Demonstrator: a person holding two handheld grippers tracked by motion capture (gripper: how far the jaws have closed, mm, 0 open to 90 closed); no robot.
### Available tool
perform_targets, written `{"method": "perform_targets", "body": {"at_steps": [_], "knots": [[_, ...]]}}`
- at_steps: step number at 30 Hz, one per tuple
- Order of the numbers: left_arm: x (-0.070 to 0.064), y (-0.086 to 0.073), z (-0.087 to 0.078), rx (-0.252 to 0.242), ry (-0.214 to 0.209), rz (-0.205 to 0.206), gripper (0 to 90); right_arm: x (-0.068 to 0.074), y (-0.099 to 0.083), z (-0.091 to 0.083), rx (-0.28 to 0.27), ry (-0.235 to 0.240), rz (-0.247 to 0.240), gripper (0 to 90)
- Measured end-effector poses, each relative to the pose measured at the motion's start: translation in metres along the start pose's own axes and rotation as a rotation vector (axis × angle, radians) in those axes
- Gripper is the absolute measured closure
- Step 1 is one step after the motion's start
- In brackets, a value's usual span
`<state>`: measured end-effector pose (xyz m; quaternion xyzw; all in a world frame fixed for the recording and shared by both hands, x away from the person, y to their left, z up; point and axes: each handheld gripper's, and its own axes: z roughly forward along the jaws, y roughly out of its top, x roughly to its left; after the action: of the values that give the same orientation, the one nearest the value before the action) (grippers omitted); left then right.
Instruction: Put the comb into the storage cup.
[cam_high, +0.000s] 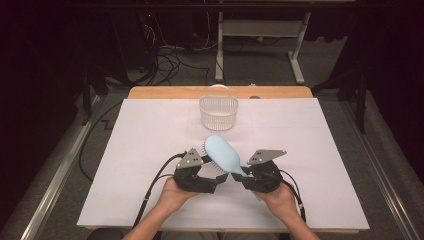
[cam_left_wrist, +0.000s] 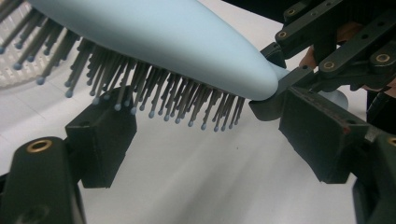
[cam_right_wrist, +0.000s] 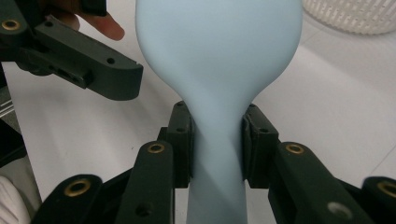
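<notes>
Over on the left, the left tool (cam_high: 216, 181) is sitting low over the white tabletop (cam_high: 150, 130), its jaws standing wide apart and gripping nothing. In the left gripper view the near jaw is parked right under the bristles (cam_left_wrist: 154, 98) of the pale blue hairbrush (cam_left_wrist: 187, 42), and the other jaw is off beyond the end of the bristle row, close by the neck of the brush; I can't say whether either jaw is actually touching the bristles. The brush head is hanging just above and ahead of this tool, bristles pointing down toward it, smooth back facing up.

Moving across, the hairbrush (cam_high: 223, 153) is slanting up off the tabletop between the two tools, head toward the far side, handle running down to the right.

And on the right, the right tool (cam_high: 246, 176) is clamping the handle. In the right gripper view its two jaws are pressing in on either side of the narrow neck of the hairbrush (cam_right_wrist: 217, 70), with the broad head spreading out straight ahead of them and the left tool (cam_right_wrist: 79, 56) showing off to the side.

Farther out, beyond the brush head, a white slotted basket (cam_high: 218, 111) is standing upright on the tabletop, well apart from both tools.
</notes>
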<state>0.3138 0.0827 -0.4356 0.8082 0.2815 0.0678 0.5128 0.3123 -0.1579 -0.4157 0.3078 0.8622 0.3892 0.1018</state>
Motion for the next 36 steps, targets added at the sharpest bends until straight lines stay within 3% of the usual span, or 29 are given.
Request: {"method": "perform_targets", "body": {"at_steps": [8, 23, 36], "knots": [[0.001, 0.001, -0.001, -0.018, -0.006, -0.025, 18.4, 0.002, 0.000, 0.003, -0.008, -0.002, -0.005, 69.9], [0.003, 0.001, 0.001, 0.002, -0.011, -0.052, 18.8, 0.012, 0.002, 0.013, 0.017, 0.000, -0.046, 70.0], [0.001, 0.001, 0.001, 0.001, 0.008, -0.056, 18.8, 0.018, 0.002, 0.017, 0.022, -0.010, -0.063, 69.9]]}}
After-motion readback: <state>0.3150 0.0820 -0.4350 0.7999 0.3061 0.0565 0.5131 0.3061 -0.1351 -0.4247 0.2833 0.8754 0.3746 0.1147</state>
